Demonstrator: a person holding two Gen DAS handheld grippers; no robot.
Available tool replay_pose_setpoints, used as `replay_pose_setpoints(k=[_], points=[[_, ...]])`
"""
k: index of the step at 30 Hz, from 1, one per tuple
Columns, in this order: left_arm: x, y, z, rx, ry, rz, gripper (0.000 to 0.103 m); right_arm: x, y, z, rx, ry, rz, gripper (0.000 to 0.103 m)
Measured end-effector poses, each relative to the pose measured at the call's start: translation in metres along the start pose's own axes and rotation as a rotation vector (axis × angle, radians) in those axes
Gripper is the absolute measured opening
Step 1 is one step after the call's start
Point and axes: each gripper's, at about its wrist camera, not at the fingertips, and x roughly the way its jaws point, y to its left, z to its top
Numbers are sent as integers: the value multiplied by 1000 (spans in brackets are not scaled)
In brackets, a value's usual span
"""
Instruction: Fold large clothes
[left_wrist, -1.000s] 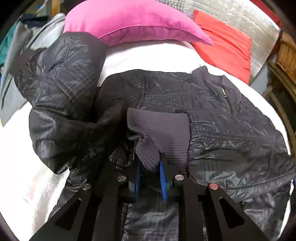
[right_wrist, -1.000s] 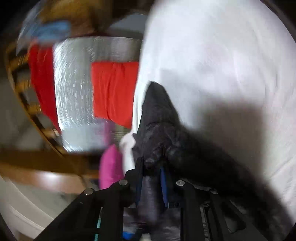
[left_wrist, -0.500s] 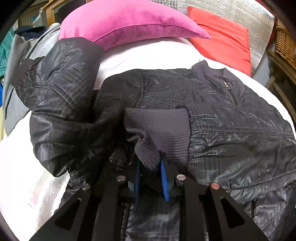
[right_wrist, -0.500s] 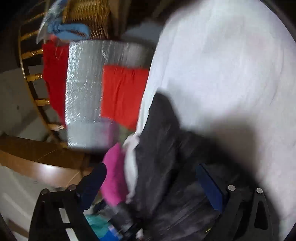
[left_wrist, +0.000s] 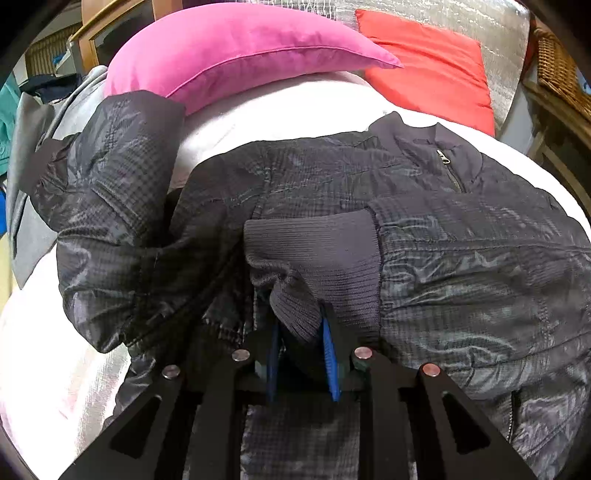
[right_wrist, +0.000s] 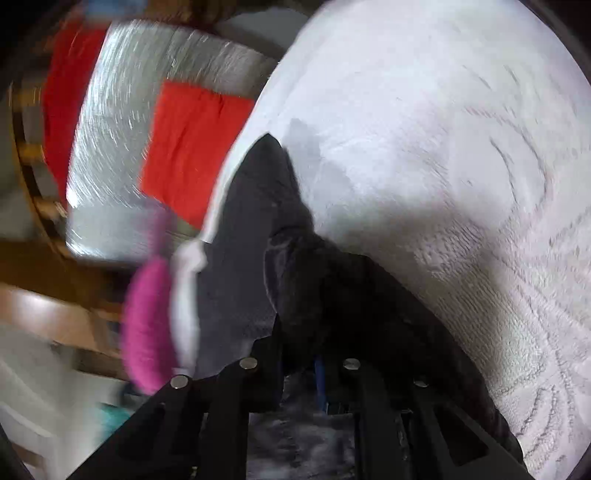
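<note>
A dark checked padded jacket (left_wrist: 461, 240) lies spread on a white bed cover (left_wrist: 280, 114), collar toward the pillows. Its right sleeve is folded across the chest, and the ribbed knit cuff (left_wrist: 317, 254) sits in the middle. My left gripper (left_wrist: 301, 332) is shut on the lower edge of that cuff. The other sleeve (left_wrist: 110, 192) lies bunched at the left. In the blurred right wrist view my right gripper (right_wrist: 299, 354) is shut on a fold of the jacket (right_wrist: 258, 221) near the bed's edge.
A pink pillow (left_wrist: 236, 51) and a red cushion (left_wrist: 432, 62) lie at the head of the bed against a silver panel (left_wrist: 491, 22). Grey clothes (left_wrist: 33, 155) lie at the far left. A wicker basket (left_wrist: 557, 66) and wooden furniture stand at the right.
My right gripper was shut on the jacket, opened wide half a second ago, and is shut on jacket fabric again. My left gripper held the cuff throughout and shifted slightly.
</note>
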Motion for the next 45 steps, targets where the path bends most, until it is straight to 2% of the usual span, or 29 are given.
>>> replay_pose_setpoints(k=[4,7,9,11,13,15,17,18,19,21,24,26,27,29,31,34,38,40,42,45], points=[[-4,6,1,-12,-5,-18,28,-25,18,-3,-45,38,-38,64],[-19,11,3,-24,-17,-31,31,-60,36,-9,-138,-10,-29,65],[-37,17,6,-26,-43,-36,35,-67,60,-14,-223,-44,21,65],[-56,24,7,-41,-87,-37,41,-61,82,-11,-300,-70,52,69],[-77,31,11,-73,-156,-35,55,-50,91,-8,-351,-80,53,70],[-84,29,15,-82,-195,-48,59,-29,87,-3,-399,-75,6,71],[-74,20,18,-61,-182,-41,60,-1,60,4,-354,-13,-103,71],[-60,13,20,-43,-144,-24,60,5,45,6,-334,14,-109,69],[-37,6,21,-19,-64,2,60,4,41,6,-341,-3,-102,66],[6,3,15,-13,103,26,60,-8,51,1,-366,-17,-103,67],[-5,14,15,-46,41,-4,61,-35,74,-19,-481,-62,-97,73],[-25,28,15,-72,-7,-69,61,-52,80,-39,-565,-120,-113,83],[-37,39,15,-88,-42,-89,62,-55,81,-52,-606,-148,-130,85],[-56,65,16,-127,-87,-113,66,-50,83,-77,-691,-147,-155,88],[-72,108,14,-221,-123,-156,77,-39,84,-99,-780,-113,-195,88],[-81,187,14,-406,-161,-209,80,-13,78,-131,-924,-39,-262,88],[-61,300,18,-690,-156,-223,80,6,65,-141,-950,5,-324,89],[-50,336,23,-778,-158,-228,80,11,60,-143,-950,2,-325,91],[-38,368,32,-847,-157,-227,80,12,60,-148,-978,-1,-329,95],[-17,392,50,-872,-142,-202,80,16,60,-153,-1003,6,-345,101]])
